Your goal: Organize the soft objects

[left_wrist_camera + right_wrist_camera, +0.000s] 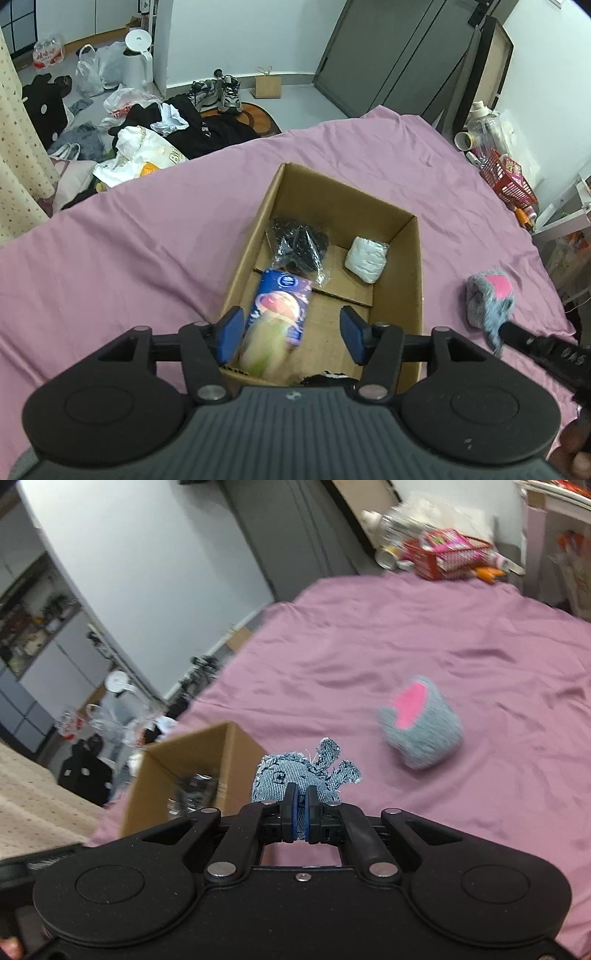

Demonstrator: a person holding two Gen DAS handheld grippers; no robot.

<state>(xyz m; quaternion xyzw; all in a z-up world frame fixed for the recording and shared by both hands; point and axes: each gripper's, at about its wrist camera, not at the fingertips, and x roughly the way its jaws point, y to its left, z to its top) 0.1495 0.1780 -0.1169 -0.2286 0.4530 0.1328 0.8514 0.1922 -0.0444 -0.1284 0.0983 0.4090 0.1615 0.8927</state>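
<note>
One box (413,258) on the bed (129,240) holds three items (packet (280,314) blurred). My left tool (291,336) gapes wide, released; my right tool (301,818) is clenched on a denim toy (295,775). One grey plush (421,727) lies at two o'clock.

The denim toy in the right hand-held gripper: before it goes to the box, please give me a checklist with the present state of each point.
1. Right hand-held gripper shut on the denim toy: ok.
2. Cardboard box open on top: ok.
3. Free floor inside, beside the white bundle: ok.
4. Left hand-held gripper away from the box opening: not ok, it hangs open over the box.
5. Blue packet settled: cannot tell, blurred.
6. Grey and pink plush outside the box on the sheet: ok.
</note>
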